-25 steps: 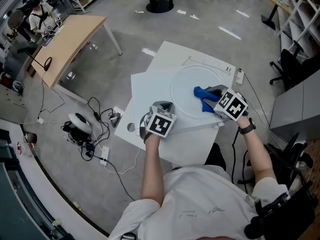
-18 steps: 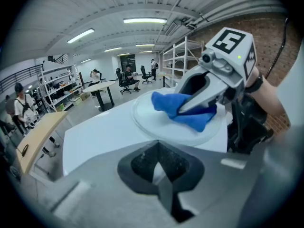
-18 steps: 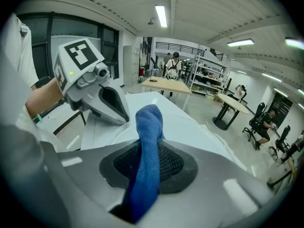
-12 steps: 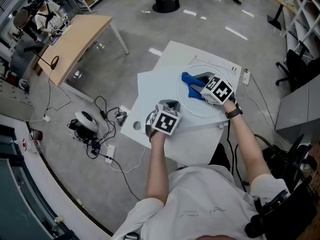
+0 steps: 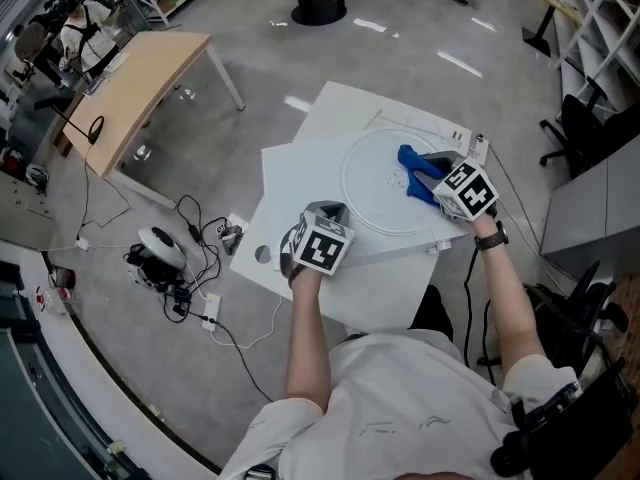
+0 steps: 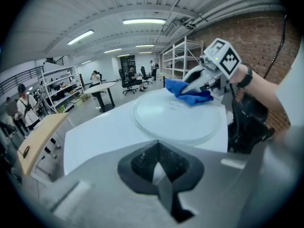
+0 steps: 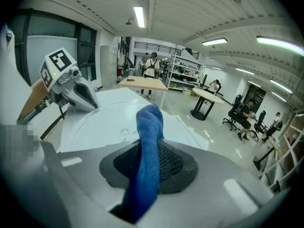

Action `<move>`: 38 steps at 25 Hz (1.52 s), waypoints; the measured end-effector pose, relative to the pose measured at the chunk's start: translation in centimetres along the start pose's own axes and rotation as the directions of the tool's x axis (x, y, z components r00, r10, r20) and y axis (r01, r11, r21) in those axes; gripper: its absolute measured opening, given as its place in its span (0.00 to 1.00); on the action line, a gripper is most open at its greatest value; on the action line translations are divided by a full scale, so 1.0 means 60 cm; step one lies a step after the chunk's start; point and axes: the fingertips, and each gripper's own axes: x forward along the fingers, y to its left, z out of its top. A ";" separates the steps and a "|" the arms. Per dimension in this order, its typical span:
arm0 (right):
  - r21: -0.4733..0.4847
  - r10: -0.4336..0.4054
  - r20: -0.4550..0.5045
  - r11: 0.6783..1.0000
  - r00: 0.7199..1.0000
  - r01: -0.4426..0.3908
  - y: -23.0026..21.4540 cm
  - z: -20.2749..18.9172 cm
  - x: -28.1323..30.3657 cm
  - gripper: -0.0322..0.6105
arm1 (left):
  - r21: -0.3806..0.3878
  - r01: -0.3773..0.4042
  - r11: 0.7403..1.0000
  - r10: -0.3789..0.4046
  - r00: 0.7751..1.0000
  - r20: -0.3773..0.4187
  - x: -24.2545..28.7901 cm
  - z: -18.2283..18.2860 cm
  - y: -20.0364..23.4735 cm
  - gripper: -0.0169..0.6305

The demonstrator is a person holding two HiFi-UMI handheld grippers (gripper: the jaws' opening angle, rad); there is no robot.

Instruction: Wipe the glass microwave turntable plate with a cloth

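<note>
The round glass turntable plate [image 5: 385, 203] lies flat on the white table [image 5: 300, 183]. My right gripper [image 5: 425, 168] is shut on a blue cloth [image 5: 412, 160] and holds it against the plate's far right part. In the right gripper view the cloth [image 7: 148, 137] hangs from between the jaws over the plate [image 7: 102, 122]. My left gripper [image 5: 325, 211] is shut and holds nothing, just off the plate's near left rim. From the left gripper view, the plate [image 6: 178, 120] lies ahead with the cloth [image 6: 190, 93] and the right gripper [image 6: 190, 83] at its far side.
A white power strip [image 5: 478, 151] lies at the table's far right corner. A cable reel and tangled cords [image 5: 165, 253] are on the floor to the left. A wooden table [image 5: 135, 88] stands far left, and office chairs [image 5: 590, 133] are at the right.
My right gripper swept the cloth toward the plate's far left, then back to its far right. The left gripper has stayed beside the plate's near rim.
</note>
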 end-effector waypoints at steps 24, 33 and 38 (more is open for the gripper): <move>0.011 -0.050 0.040 0.999 0.998 0.050 -0.012 0.036 0.021 0.18 | 0.008 -0.001 1.000 0.001 1.000 0.006 -0.006 0.006 -0.006 0.03; -0.030 0.072 0.042 0.997 0.997 -0.071 0.119 0.012 -0.032 0.18 | 0.010 -0.010 1.000 0.010 1.000 0.006 -0.008 0.000 0.000 0.03; -0.083 0.151 0.068 0.986 0.986 -0.146 0.164 0.056 0.013 0.18 | 0.006 -0.009 1.000 0.009 1.000 0.006 -0.009 0.004 0.001 0.03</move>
